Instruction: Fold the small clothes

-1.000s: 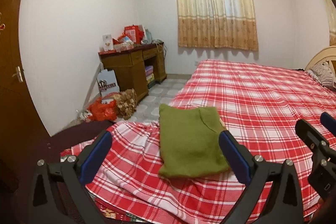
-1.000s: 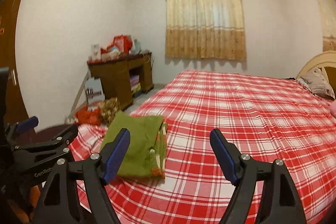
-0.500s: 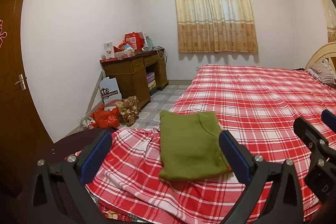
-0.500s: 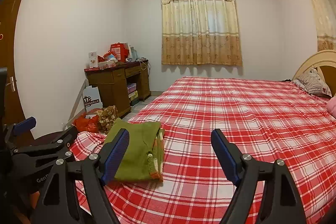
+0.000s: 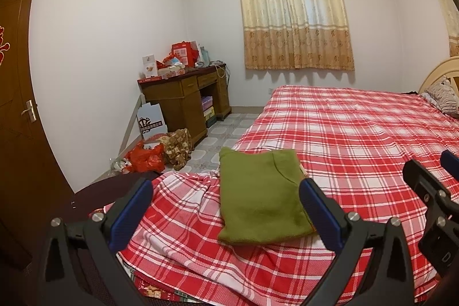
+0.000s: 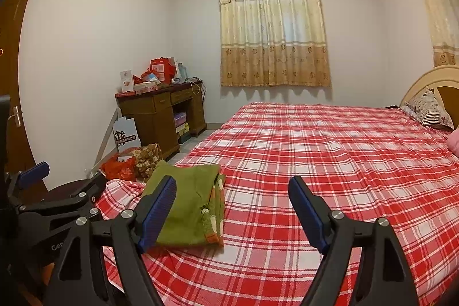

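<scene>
The green garment (image 5: 258, 200) lies folded into a neat rectangle on the red-checked bed (image 5: 358, 134), near the bed's corner, in the lower middle of the left wrist view. Its long axis runs away from the camera, toward the window. The left tool (image 5: 225, 208) is held with its jaws wide apart and nothing between them; the garment sits straight ahead in the gap between its blue pads, apart from both. The right tool (image 6: 232, 211) is equally wide open and empty — in its own view the garment (image 6: 186, 208) lies off to the lower left, partly behind the left-hand pad, with striped inner layers showing along the edge that faces the right tool.

So the left tool is the nearer and better lined up. The fold looks finished, judging by the tidy outline — the next move probably starts elsewhere.
</scene>
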`<state>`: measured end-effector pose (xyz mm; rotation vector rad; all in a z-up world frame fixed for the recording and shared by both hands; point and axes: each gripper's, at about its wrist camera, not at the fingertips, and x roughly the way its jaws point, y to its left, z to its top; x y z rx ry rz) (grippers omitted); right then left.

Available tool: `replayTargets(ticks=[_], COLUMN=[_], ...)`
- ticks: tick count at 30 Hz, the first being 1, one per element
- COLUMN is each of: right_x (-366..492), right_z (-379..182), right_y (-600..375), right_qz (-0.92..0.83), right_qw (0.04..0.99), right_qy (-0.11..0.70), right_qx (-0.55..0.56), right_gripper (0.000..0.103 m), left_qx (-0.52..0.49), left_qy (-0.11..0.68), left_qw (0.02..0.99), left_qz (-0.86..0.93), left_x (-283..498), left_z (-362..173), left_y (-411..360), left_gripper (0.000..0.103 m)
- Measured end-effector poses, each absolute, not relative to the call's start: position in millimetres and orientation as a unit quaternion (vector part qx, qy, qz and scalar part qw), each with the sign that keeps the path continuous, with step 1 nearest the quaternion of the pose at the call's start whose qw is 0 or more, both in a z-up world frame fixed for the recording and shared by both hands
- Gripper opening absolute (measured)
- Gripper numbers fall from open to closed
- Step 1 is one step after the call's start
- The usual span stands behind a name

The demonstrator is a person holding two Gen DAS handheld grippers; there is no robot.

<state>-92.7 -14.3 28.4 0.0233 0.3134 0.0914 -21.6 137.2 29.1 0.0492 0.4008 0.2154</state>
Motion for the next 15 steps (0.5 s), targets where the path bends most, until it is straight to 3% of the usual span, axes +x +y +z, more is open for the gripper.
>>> replayTargets(ticks=[15], right_x=[-94.1], right_z=[27.0], right_y=[-16.2], right_qz=[0.046], right_qw=[0.986], right_qy=[0.161], right_qx=[0.017], right_gripper=[0.081], left_qx=[0.025], left_qy=[0.208], left_qw=[0.972], left_qz=[0.106], left_x=[-17.6], left_z=[23.0], left_y=[135.9], left_gripper=[0.103])
